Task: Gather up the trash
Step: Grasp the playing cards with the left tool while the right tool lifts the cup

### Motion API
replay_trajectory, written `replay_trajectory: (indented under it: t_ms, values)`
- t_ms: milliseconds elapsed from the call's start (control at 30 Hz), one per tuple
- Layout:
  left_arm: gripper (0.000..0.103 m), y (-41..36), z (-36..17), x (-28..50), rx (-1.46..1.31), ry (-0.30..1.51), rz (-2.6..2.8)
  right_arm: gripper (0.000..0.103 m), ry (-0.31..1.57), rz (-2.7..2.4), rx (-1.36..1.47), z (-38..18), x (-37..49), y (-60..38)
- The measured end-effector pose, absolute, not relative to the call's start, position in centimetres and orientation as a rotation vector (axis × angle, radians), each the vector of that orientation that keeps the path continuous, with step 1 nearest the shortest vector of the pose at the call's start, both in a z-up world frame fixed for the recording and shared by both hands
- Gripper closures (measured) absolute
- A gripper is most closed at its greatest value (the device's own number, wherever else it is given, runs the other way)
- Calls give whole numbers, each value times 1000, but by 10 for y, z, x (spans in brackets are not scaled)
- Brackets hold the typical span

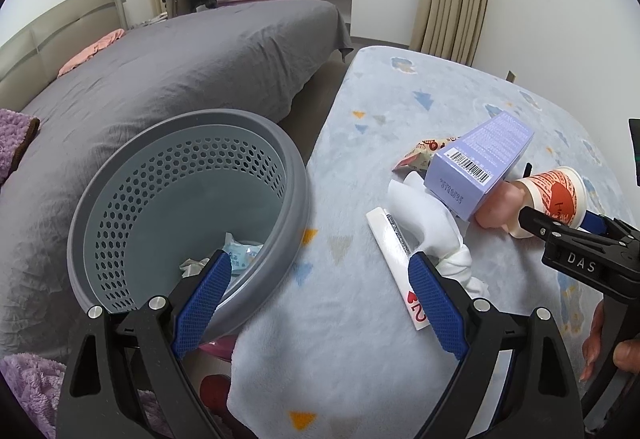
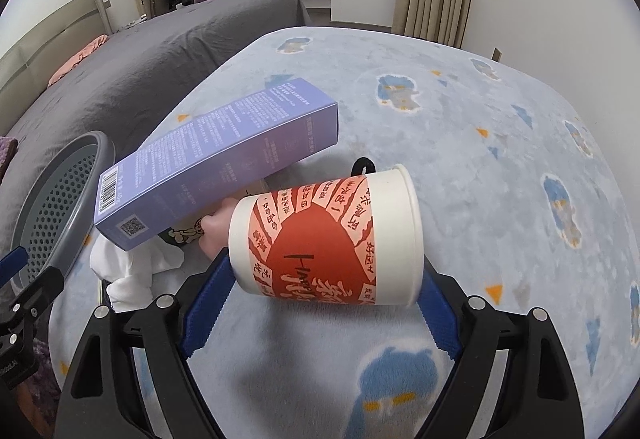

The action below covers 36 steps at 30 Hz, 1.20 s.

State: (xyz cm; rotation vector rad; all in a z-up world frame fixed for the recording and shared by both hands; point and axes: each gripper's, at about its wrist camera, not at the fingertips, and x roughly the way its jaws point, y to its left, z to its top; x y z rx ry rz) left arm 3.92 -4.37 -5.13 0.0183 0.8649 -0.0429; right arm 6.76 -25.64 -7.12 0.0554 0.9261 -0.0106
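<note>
Right gripper (image 2: 320, 303) jaws clasp a light, crushable paper cup (image 2: 328, 235) around its middle; left gripper (image 1: 320, 295) jaws wide open, empty, beside the basket (image 1: 188, 215).

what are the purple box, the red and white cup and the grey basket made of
Purple box: looks like thin printed cardboard, matte, with crisp folded edges and a barcode. Red and white cup: probably coated paper with a slight sheen and a printed wrap. Grey basket: moulded plastic, matte, with a perforated wall and a thick smooth rim.
</note>
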Motion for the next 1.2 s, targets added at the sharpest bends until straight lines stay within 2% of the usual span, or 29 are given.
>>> replay_trajectory:
  t_ms: [767,1200]
  values:
    - [13,-66,-53,22,45,876,-56,24,856,-22,182,-49,11,-299]
    - [13,-78,-75,42,38,927,-26,24,799,-6,205,-33,-7,-307]
